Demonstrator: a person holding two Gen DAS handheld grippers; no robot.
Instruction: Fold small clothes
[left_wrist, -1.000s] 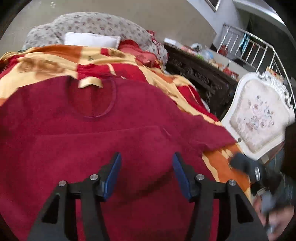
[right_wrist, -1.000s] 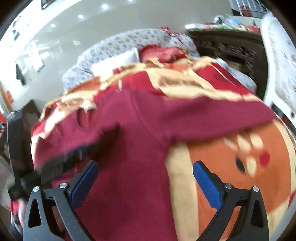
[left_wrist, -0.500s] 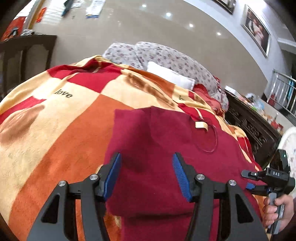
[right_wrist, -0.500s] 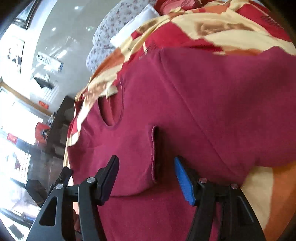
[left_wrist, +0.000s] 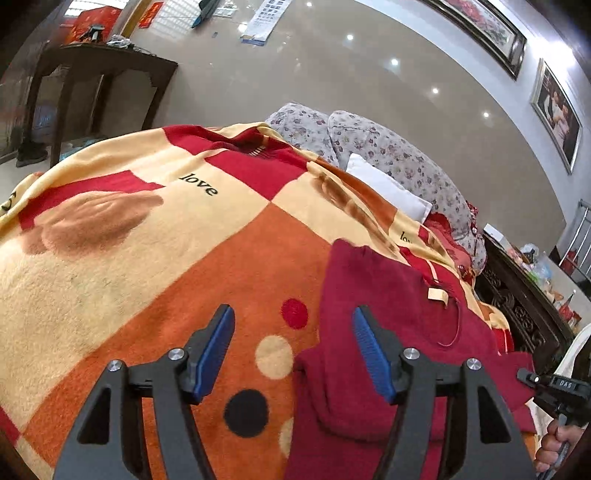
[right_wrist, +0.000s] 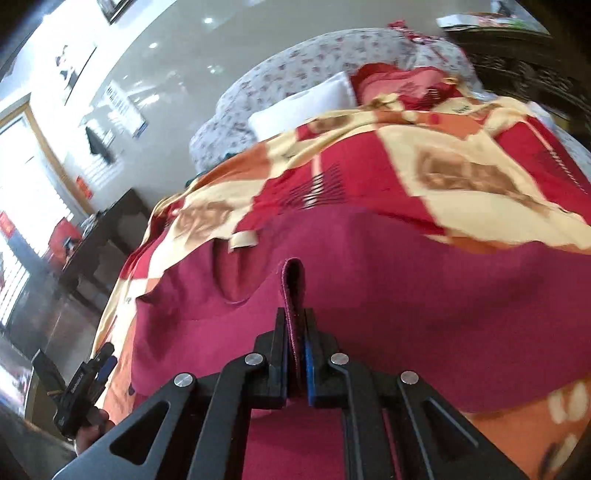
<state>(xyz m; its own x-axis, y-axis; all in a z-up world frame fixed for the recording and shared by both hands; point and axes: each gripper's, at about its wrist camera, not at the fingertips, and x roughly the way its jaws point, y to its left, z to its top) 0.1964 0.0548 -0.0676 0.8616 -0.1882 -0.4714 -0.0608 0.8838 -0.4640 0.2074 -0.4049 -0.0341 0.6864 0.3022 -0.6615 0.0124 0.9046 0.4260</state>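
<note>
A dark red small garment (left_wrist: 373, 295) lies flat on the patterned blanket (left_wrist: 147, 240), its neckline and cream label (left_wrist: 437, 295) toward the pillows. My left gripper (left_wrist: 293, 332) hovers over the garment's left edge. Its jaws are opening and press on nothing, with blanket and the garment's edge below them. In the right wrist view the garment (right_wrist: 424, 295) fills the middle. My right gripper (right_wrist: 295, 328) is closing there, its pads pinching an upright fold of the garment's hemmed edge (right_wrist: 291, 284). It also shows at the right edge of the left view as the right gripper (left_wrist: 532, 378), held by a hand.
Floral pillows (left_wrist: 388, 155) and a white pillow (left_wrist: 384, 184) lie at the head of the bed. A dark wooden table (left_wrist: 92, 74) stands beyond the bed's left side. A carved dark cabinet (left_wrist: 517, 302) with clutter runs along the right side.
The left view swung from above the garment's body to its left edge over the blanket, and its jaws widened. The right jaws went from wide open to pinched on a fold of the garment.
</note>
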